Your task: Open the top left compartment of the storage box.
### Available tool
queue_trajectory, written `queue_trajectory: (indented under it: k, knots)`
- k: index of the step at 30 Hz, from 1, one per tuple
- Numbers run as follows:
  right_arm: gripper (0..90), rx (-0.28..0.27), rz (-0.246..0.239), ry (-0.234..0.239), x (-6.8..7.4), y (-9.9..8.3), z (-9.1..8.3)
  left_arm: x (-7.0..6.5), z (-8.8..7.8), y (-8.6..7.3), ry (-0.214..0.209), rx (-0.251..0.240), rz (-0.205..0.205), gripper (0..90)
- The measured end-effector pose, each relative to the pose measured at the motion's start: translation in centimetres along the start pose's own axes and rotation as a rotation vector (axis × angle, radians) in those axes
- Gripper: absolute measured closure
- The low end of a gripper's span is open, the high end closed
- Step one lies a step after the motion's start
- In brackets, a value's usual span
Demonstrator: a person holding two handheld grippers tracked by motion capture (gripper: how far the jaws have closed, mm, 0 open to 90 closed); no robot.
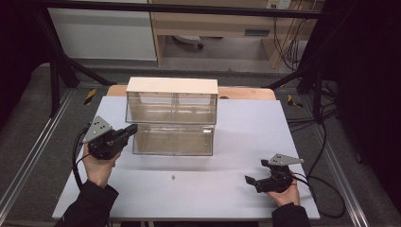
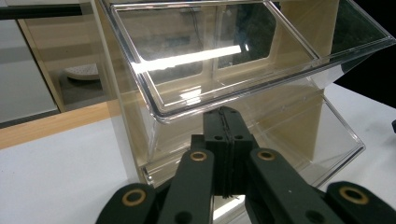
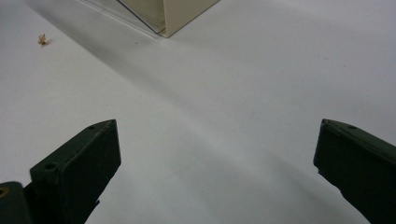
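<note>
A small cabinet [image 1: 171, 116] with a cream top and clear plastic drawers stands at the middle back of the white table top [image 1: 222, 194]. Its wide lower drawer [image 1: 173, 140] juts forward of the upper row. My left gripper [image 1: 134, 128] is held in a hand at that drawer's left end, shut with nothing between its pads. In the left gripper view the closed tips of the left gripper [image 2: 227, 114] sit just under a clear drawer rim [image 2: 187, 109]. My right gripper [image 1: 256, 171] rests low at the front right, open and empty. In the right gripper view the right gripper [image 3: 217, 140] spans bare table.
A tiny tan crumb [image 1: 173, 178] lies on the table in front of the cabinet, also visible as the crumb [image 3: 43, 39]. Black frame bars and cables run around the table's back and right side. Cables trail from both grippers.
</note>
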State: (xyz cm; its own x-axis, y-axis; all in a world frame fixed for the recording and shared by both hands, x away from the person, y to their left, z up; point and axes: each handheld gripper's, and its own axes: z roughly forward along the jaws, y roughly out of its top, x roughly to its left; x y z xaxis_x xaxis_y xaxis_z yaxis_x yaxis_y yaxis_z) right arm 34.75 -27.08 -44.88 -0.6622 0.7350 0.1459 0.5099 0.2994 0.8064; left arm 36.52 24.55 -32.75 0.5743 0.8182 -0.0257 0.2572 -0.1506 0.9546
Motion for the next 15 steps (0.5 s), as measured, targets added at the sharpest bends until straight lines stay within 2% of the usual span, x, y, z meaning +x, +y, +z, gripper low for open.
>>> queue_trajectory:
  k: [15]
  knots:
    - [1.3,0.001,-0.002,0.001,-0.01,0.01,-0.02,0.10,-0.36,0.04,-0.004,-0.017,0.003,89.6]
